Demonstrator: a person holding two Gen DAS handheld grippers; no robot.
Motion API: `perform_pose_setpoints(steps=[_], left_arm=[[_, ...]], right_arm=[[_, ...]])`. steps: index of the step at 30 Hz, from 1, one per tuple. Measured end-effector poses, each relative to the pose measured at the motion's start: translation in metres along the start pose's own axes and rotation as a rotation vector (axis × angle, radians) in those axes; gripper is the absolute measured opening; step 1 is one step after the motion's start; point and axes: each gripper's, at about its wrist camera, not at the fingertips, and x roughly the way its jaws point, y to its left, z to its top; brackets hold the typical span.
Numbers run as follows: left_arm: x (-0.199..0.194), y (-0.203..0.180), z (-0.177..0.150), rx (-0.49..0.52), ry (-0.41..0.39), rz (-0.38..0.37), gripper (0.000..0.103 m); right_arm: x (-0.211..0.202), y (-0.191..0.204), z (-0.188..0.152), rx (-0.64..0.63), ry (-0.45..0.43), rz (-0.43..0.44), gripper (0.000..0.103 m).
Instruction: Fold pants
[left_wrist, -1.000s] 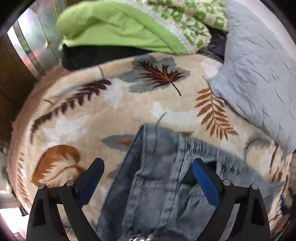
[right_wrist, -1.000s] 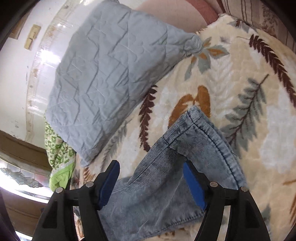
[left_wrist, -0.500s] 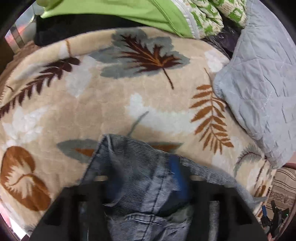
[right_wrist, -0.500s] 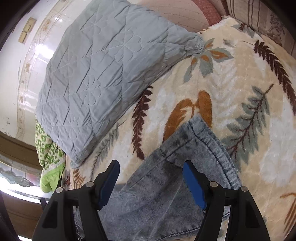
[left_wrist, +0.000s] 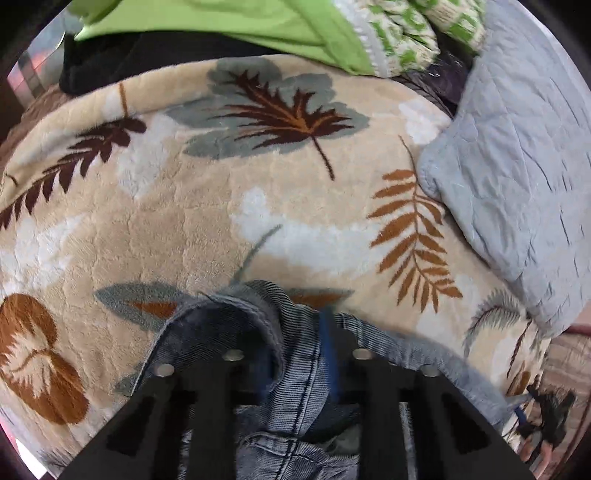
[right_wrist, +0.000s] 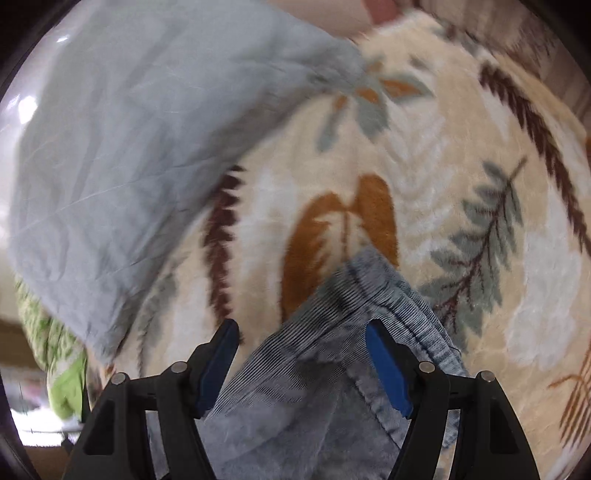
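Two grippers work the jeans (left_wrist: 295, 373) on a leaf-print blanket (left_wrist: 207, 221) — left gripper (left_wrist: 295, 354) pinching the bunched waistband, right gripper (right_wrist: 301, 363) spread over a leg hem. Gripping both ends squarely should keep the fold even.

Pants (left_wrist: 295, 354) lie on the blanket (left_wrist: 207, 221) at the near edge of the left wrist view, bunched between the left gripper (left_wrist: 299, 354) fingers, which are drawn in tight on the cloth. Beyond them the blanket runs back to a heap of bedding (left_wrist: 258, 26) at the far edge, with the pillow (left_wrist: 517, 166) on the blanket to the right. In the right wrist view 1 pant leg (right_wrist: 332, 350) reaches forward on the blanket (right_wrist: 461, 166) between the right gripper (right_wrist: 299, 362) fingers, which stand wide apart, and the pillow (right_wrist: 129, 147) lies ahead to the left.
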Motion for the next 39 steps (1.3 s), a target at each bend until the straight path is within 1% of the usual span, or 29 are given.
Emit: perform_pose_setpoints(steps=[1,2,3,5,6,9,10,11,13,14,17,19,20,21,22,23,25,26,27,28,29,32,33,34,36,37,39], left_arm=[[-0.004,-0.001,-0.002,0.005,-0.019,-0.003,0.019],[-0.008,-0.001,-0.004,0.006,-0.034,-0.009,0.018],[-0.014,-0.001,-0.006,0.005,-0.050,-0.025,0.018],[-0.029,0.000,-0.011,0.017,-0.081,-0.062,0.017],[-0.035,0.001,-0.012,0.025,-0.092,-0.075,0.017],[-0.066,0.003,-0.023,0.048,-0.142,-0.145,0.016],[-0.078,0.006,-0.027,0.062,-0.142,-0.164,0.015],[-0.091,0.007,-0.032,0.069,-0.160,-0.189,0.014],[-0.125,0.014,-0.046,0.091,-0.203,-0.249,0.013],[-0.136,0.016,-0.052,0.102,-0.220,-0.264,0.013],[-0.184,0.035,-0.087,0.142,-0.286,-0.315,0.013],[-0.208,0.053,-0.117,0.151,-0.307,-0.336,0.013],[-0.215,0.060,-0.127,0.152,-0.311,-0.342,0.013],[-0.222,0.072,-0.144,0.151,-0.310,-0.350,0.013],[-0.226,0.085,-0.162,0.155,-0.301,-0.351,0.013],[-0.226,0.092,-0.173,0.157,-0.294,-0.345,0.013],[-0.222,0.114,-0.203,0.157,-0.275,-0.298,0.012],[-0.216,0.127,-0.220,0.155,-0.260,-0.274,0.011],[-0.210,0.137,-0.231,0.145,-0.241,-0.266,0.011],[-0.200,0.152,-0.243,0.118,-0.215,-0.245,0.010],[-0.191,0.164,-0.252,0.094,-0.194,-0.213,0.010],[-0.165,0.197,-0.271,0.010,-0.115,-0.173,0.009],[-0.160,0.204,-0.275,-0.007,-0.100,-0.159,0.009],[-0.158,0.212,-0.278,-0.026,-0.091,-0.148,0.009],[-0.165,0.217,-0.280,-0.038,-0.107,-0.141,0.009],[-0.172,0.215,-0.278,-0.028,-0.126,-0.137,0.009],[-0.191,0.202,-0.276,0.019,-0.180,-0.132,0.009]], right_arm=[[0.004,-0.003,0.002,-0.002,-0.007,0.001,0.070],[0.006,-0.004,0.003,-0.030,-0.020,-0.012,0.052],[0.005,-0.005,0.001,-0.057,-0.030,-0.013,0.029],[-0.003,-0.008,-0.006,-0.093,-0.055,-0.007,0.018],[-0.011,-0.010,-0.012,-0.125,-0.083,-0.003,0.016],[-0.044,-0.016,-0.033,-0.197,-0.172,0.029,0.014],[-0.059,-0.020,-0.042,-0.211,-0.200,0.051,0.014],[-0.071,-0.024,-0.049,-0.217,-0.218,0.070,0.014],[-0.103,-0.036,-0.067,-0.225,-0.257,0.123,0.014],[-0.117,-0.039,-0.074,-0.229,-0.273,0.148,0.014],[-0.151,-0.056,-0.100,-0.235,-0.302,0.199,0.014],[-0.175,-0.074,-0.119,-0.230,-0.311,0.227,0.014],[-0.183,-0.082,-0.130,-0.229,-0.315,0.235,0.014],[-0.190,-0.091,-0.140,-0.225,-0.314,0.244,0.014],[-0.197,-0.101,-0.151,-0.221,-0.307,0.254,0.014],[-0.201,-0.112,-0.160,-0.219,-0.296,0.259,0.014],[-0.203,-0.132,-0.182,-0.216,-0.270,0.250,0.014],[-0.199,-0.142,-0.192,-0.217,-0.254,0.232,0.014],[-0.193,-0.152,-0.202,-0.218,-0.230,0.215,0.014],[-0.187,-0.163,-0.210,-0.206,-0.203,0.207,0.014],[-0.179,-0.176,-0.218,-0.186,-0.165,0.199,0.014],[-0.155,-0.207,-0.240,-0.142,-0.057,0.175,0.015],[-0.149,-0.217,-0.248,-0.128,-0.008,0.167,0.018],[-0.146,-0.224,-0.253,-0.111,0.020,0.167,0.018],[-0.148,-0.235,-0.259,-0.081,0.081,0.177,0.018],[-0.152,-0.236,-0.259,-0.083,0.086,0.171,0.018],[-0.170,-0.235,-0.257,-0.120,0.043,0.147,0.018]])
